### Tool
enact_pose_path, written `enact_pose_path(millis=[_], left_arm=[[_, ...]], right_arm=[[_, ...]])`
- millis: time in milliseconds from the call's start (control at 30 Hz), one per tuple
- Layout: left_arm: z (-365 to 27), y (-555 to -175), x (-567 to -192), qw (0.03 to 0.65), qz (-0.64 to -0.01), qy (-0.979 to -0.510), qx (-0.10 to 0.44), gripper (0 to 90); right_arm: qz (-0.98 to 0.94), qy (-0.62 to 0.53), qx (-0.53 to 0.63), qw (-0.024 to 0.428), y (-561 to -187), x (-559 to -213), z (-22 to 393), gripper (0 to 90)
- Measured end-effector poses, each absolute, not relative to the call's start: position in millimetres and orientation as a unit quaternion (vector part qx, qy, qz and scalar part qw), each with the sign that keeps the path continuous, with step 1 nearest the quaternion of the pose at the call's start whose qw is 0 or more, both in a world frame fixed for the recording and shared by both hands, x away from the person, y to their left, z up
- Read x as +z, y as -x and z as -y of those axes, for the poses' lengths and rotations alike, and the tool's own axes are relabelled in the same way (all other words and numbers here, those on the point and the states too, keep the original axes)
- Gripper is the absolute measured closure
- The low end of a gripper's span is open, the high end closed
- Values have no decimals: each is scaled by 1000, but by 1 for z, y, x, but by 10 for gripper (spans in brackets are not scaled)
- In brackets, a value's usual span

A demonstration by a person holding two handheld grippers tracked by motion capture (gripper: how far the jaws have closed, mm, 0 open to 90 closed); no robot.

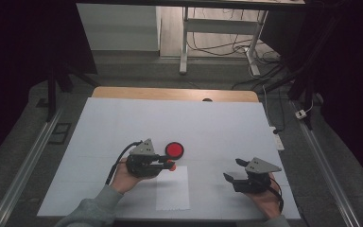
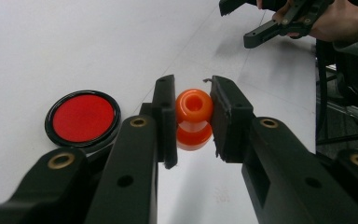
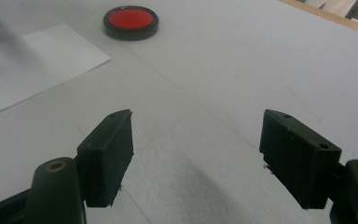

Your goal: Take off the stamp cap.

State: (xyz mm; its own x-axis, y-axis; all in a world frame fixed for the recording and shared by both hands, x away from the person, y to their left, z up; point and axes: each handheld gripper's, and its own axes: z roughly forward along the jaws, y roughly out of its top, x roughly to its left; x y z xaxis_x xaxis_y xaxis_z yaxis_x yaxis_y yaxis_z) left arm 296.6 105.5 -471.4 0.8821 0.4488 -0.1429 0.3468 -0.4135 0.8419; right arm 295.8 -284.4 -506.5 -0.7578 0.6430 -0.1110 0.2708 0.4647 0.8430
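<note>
I am looking at the left half of the table first. My left claw is pinching a small orange piece, a waisted plastic fitting with a hole in its top end, and in the left gripper view the two jaws are pressing on its sides with the piece standing upright between them. In the high view it is sitting near the table's middle, toward the near edge, just above the far edge of a white sheet. I cannot tell whether the piece is resting on the table or being carried just clear of it.

Just beyond the left claw, a red disc in a black rim is lying flat on the table, near the piece but apart from it.

Further right, my right claw is hanging spread wide near the near right corner, holding nothing, and in the right gripper view the jaws are pointing over bare table toward the disc.

I am judging this as the carrying step: the piece is gripped and on its way somewhere, most likely the disc or the sheet. The next move is calling for a steady pinch, a level wrist so the piece is not tipping, and a gentle lowering before I am letting the jaws part.
</note>
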Motion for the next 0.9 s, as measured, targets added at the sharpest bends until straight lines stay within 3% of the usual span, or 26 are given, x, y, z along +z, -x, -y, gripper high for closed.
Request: enact_pose_path(millis=[900], left_arm=[[-106,-297,-472,487,-239,-838,53,721]], right_arm=[[-829,-254,464,182,-298,-498,236,295]])
